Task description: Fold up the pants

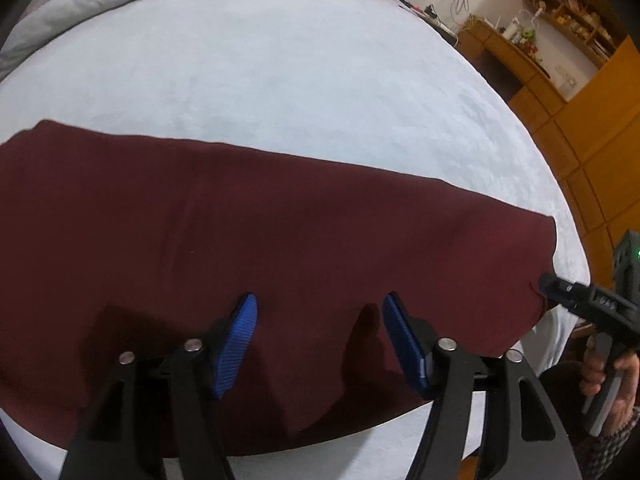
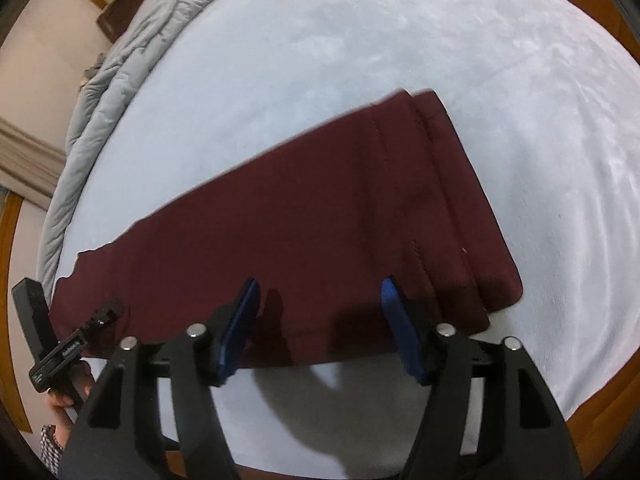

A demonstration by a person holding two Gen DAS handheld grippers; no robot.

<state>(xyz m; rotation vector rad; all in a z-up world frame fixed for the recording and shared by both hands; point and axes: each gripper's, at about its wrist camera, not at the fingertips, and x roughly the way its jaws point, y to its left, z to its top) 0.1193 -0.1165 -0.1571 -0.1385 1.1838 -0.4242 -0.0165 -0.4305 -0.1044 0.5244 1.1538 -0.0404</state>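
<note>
Here, a pair of maroon pants (image 1: 280,232) is lying flat on a pale blue bed sheet (image 1: 280,72), already folded lengthwise into a long band that is running across the near part of the bed. In the left wrist view, the left gripper (image 1: 318,344) is hovering above the near edge of the garment with its blue ribbed pads (image 1: 236,344) standing well apart; no fabric is lying between them, and both pads are casting shadows on the cloth below. At the right edge of that view, the other tool is appearing beside the end of the pants, held in a person's hand (image 1: 612,376) with a checked sleeve beneath it.

In the right wrist view, the right gripper (image 2: 318,330) is likewise hanging over the near edge of the pants (image 2: 300,220), its jaws parted and holding nothing. The stacked hems, slightly staggered, are lying at the right end of the band, just beyond the right-hand pad. The left tool is showing at the lower left, near the opposite end of the garment. A rumpled grey duvet (image 2: 132,64) is lying bunched along the far left side of the bed, well apart from the pants. A wooden shelf unit (image 1: 560,28) is standing against the wall beyond the bed.
</note>
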